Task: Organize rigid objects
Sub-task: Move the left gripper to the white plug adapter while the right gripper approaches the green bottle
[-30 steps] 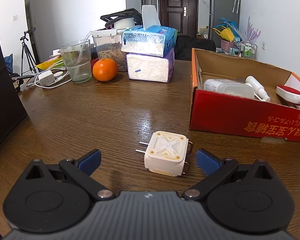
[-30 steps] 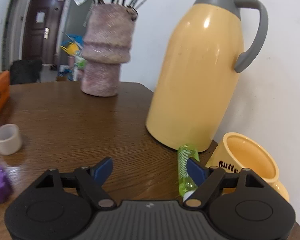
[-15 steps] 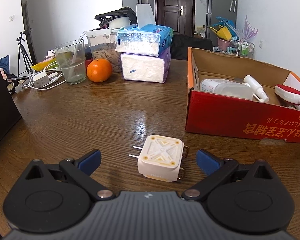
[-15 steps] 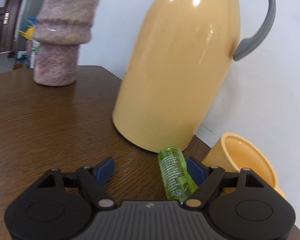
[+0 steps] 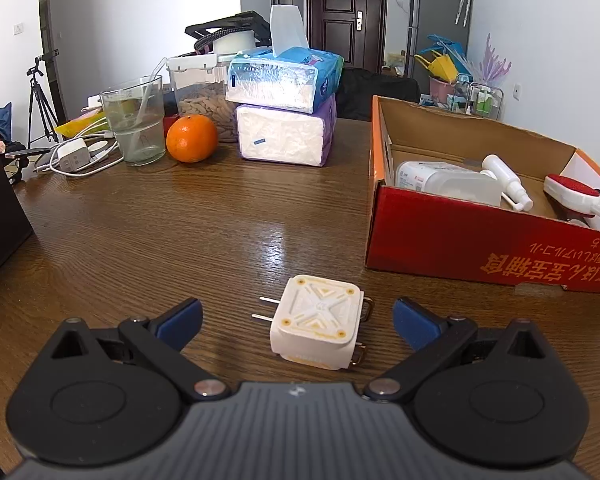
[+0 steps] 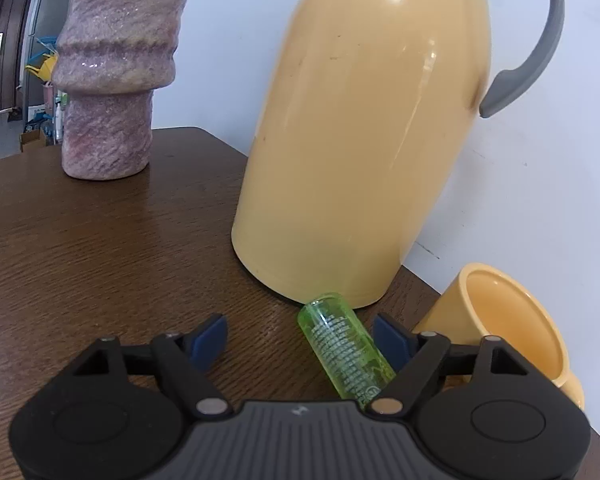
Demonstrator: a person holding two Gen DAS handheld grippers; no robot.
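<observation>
The left claw (image 5: pixel 296 320) is hanging released, its blue pads well apart on either side of the one white square plug adapter (image 5: pixel 318 328), which has drifted closer between them over the last second, so a grasp looks imminent. The right claw (image 6: pixel 302 340), also released, has been swinging so the single green translucent plastic vial (image 6: pixel 346 354) is now lying beside its right pad. Beyond on the worktop (image 5: pixel 160 240) are sitting one red cardboard box (image 5: pixel 480 240), one yellow thermos jug (image 6: pixel 360 140) and one yellow mug (image 6: pixel 512 320).
</observation>
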